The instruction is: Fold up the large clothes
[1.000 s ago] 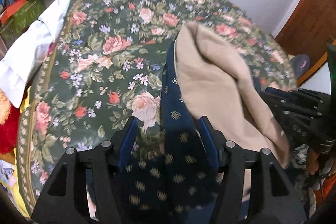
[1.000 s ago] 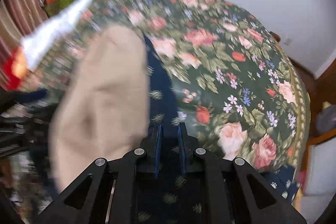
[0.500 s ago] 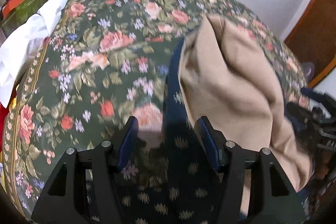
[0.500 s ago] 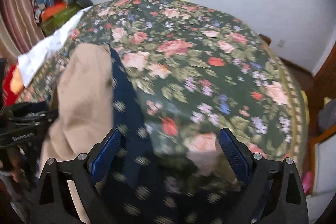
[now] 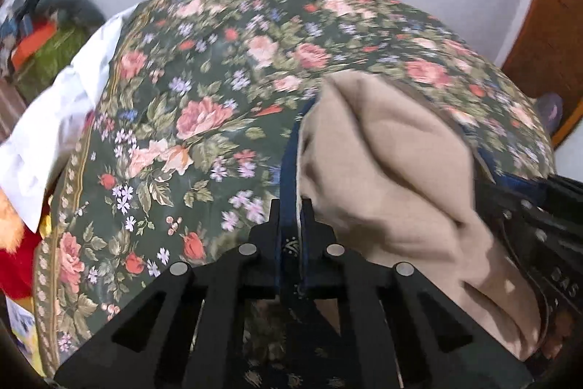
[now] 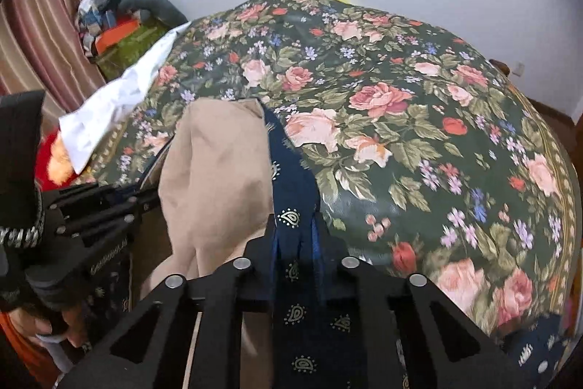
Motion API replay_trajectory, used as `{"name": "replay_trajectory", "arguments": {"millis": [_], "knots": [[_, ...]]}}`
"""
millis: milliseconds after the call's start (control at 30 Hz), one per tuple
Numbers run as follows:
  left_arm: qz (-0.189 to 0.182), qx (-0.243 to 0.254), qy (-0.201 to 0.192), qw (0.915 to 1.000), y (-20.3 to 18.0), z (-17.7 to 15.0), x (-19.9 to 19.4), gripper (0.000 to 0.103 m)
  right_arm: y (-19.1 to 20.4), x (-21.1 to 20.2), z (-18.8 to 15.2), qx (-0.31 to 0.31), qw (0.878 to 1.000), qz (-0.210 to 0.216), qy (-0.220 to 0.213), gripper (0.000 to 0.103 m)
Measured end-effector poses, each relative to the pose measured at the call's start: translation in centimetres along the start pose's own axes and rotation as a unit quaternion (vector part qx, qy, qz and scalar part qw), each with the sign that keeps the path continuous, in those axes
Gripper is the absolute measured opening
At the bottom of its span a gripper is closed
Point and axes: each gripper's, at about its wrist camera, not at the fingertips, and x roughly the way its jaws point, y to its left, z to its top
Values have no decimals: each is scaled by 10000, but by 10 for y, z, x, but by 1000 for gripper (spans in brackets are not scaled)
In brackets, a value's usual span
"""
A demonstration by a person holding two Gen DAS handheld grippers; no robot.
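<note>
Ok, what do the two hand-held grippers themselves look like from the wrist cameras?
Both are matte black with angular, cut-out linkage arms and round silver pins at the joints. The left hand-held gripper and the right hand-held gripper have blue pads on the inner faces of the fingers. In the right wrist view the left unit's body shows pale lettering, too blurred to read. No cables show.

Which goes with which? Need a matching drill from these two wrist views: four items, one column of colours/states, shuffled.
1 left gripper
2 bedspread
3 garment lining
4 white cloth

A dark green with roses
B draped at the bed's left edge
C plain tan
D shut on navy garment edge

Pairs: 1-D, 2-A, 3-C, 4-B
</note>
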Motion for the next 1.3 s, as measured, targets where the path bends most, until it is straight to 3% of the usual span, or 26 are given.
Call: {"name": "replay_trajectory", "arguments": {"millis": [200,433,567,767,1033,1167,1300], "knots": [[-429,380,-390,9976,-14,-21,-67,7,-4,-52,-25,-290,9995,29,-120,10],[-1091,514,-244,9924,-27,-69,-124,7,-8,-119,-80,-391,9989,260,21,9],[-1060,736,-246,9913,-39,-106,-147,7,-7,-149,-112,-309,9986,417,106,8],[-1244,475,193,9909,-41,-159,-156,7,-6,-178,-166,-208,9977,533,362,8],[-1123,581,510,9907,-49,-218,-168,7,-6,-194,-228,-450,9962,183,730,9],[-1026,558,767,9902,-46,-237,-169,19,-15,-200,-246,-262,9920,483,1139,9],[-1139,370,894,9888,-33,-257,-178,31,-21,-213,-252,-230,9914,493,1189,9]]}}
